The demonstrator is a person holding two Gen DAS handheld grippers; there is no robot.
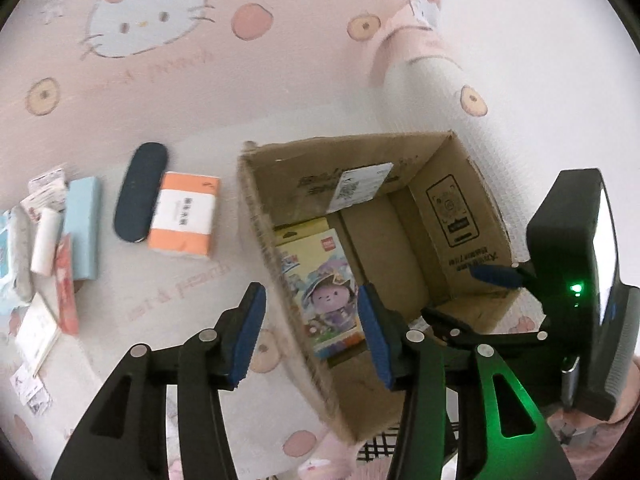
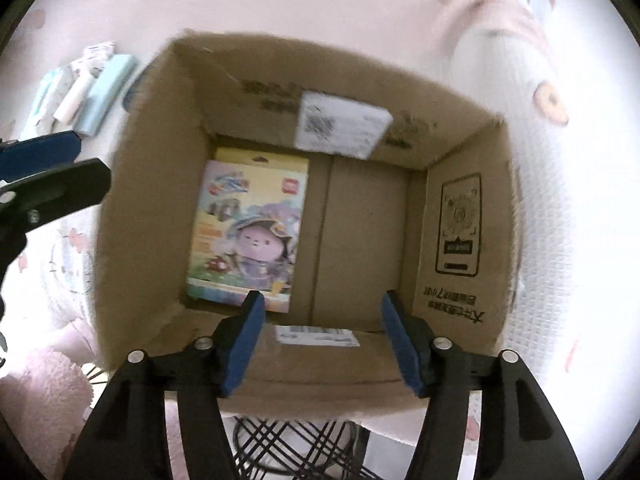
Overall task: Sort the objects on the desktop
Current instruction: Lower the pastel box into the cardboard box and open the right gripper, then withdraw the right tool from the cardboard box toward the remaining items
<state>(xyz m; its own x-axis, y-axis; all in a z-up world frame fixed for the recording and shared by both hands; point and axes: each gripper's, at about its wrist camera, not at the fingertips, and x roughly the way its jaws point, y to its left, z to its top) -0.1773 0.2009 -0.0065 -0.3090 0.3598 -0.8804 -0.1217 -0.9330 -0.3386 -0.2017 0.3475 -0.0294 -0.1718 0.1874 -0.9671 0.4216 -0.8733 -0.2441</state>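
Observation:
An open cardboard box (image 1: 456, 216) stands on the pink cartoon-print cloth; it fills the right wrist view (image 2: 460, 240). A colourful toy box (image 1: 320, 288) lies flat on its floor at the left side (image 2: 248, 236). My left gripper (image 1: 312, 332) is open and empty, its fingers straddling the box's left wall. My right gripper (image 2: 324, 340) is open and empty, above the box's near wall. The right gripper also shows in the left wrist view (image 1: 496, 276). The left gripper shows at the left edge of the right wrist view (image 2: 48, 160).
Left of the box lie an orange-and-white packet (image 1: 184, 216), a dark blue oval case (image 1: 140, 192), a light blue box (image 1: 82, 228), a white tube (image 1: 46, 246), a red packet (image 1: 66, 292) and papers (image 1: 36, 332). A black wire rack (image 2: 296, 448) shows below the table edge.

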